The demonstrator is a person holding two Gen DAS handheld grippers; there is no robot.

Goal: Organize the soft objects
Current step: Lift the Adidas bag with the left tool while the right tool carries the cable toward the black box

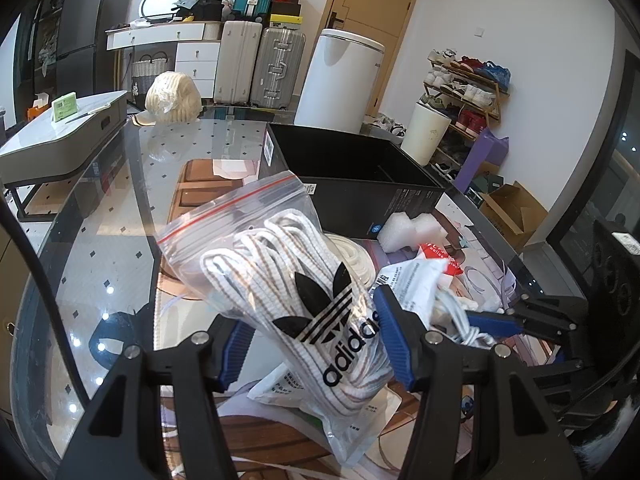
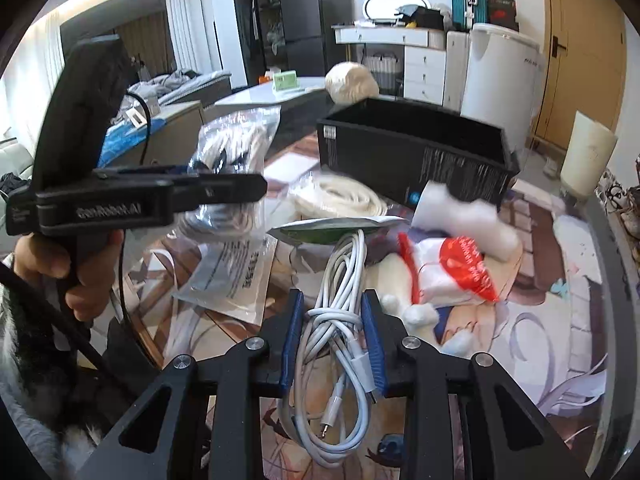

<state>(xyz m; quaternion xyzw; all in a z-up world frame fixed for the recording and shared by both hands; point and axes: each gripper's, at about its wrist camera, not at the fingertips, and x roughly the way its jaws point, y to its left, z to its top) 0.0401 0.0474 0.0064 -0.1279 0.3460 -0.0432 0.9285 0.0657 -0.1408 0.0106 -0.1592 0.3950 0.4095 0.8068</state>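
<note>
Shoelaces in a clear zip bag [image 1: 304,304] sit between the blue pads of my left gripper [image 1: 316,344]. The pads squeeze the bag on both sides, so it is held tight and lifted up off the glass table [image 1: 120,216]. The bag has a red zip line at the top and a black logo on the front.

My right gripper [image 2: 333,344] is closed on a bundle of white cable [image 2: 340,320]. The cable loops hang down past the pads and reach toward me.

Behind both tools is a black box [image 1: 352,172] with its top open. Its near wall is just past the bag, and I can see into it from the left wrist view. A white foam piece [image 1: 412,228] lies against the front of the box. A red and white packet [image 2: 460,272] lies near the cable, on its right. A coil of white rope [image 2: 340,200] lies in front of the box. A flat grey packet [image 2: 236,276] lies beside my right tool.

The left side of the table is bare glass up to its curved edge.
</note>
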